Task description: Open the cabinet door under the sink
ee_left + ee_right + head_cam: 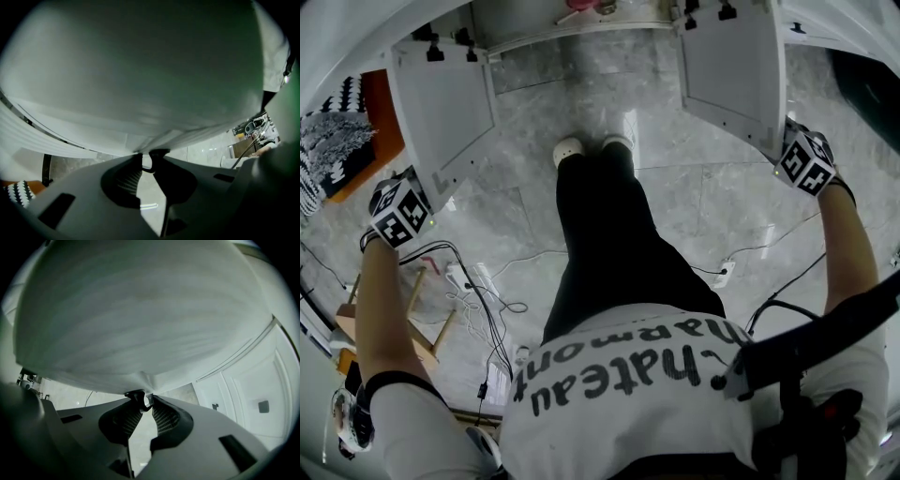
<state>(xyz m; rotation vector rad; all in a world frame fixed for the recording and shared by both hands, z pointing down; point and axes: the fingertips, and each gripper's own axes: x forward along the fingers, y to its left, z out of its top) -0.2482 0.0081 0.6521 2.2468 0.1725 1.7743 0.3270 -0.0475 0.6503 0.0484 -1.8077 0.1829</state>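
**Floor** (703, 202): pale grey, marble-look tiles, glossy, with thin joints.

**Power strip** (459, 278): white, lying on the floor at the left. Dark cables (492, 323) loop away from it.

**Second white plug block** (724, 274): on the floor at the right, trailing a thin cable.

**Wooden frame** (427, 323): light timber with slim legs, beside the power strip.

**Orange surface** (380, 127): at the far left, next to a black-and-white patterned cloth (333, 141).

**White panelled door** (253, 394): recessed panels, with a small dark square fitting (263, 406).

**Light**: even and soft.

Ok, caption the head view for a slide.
Left gripper and right gripper grip the left door and right door, both swung open.
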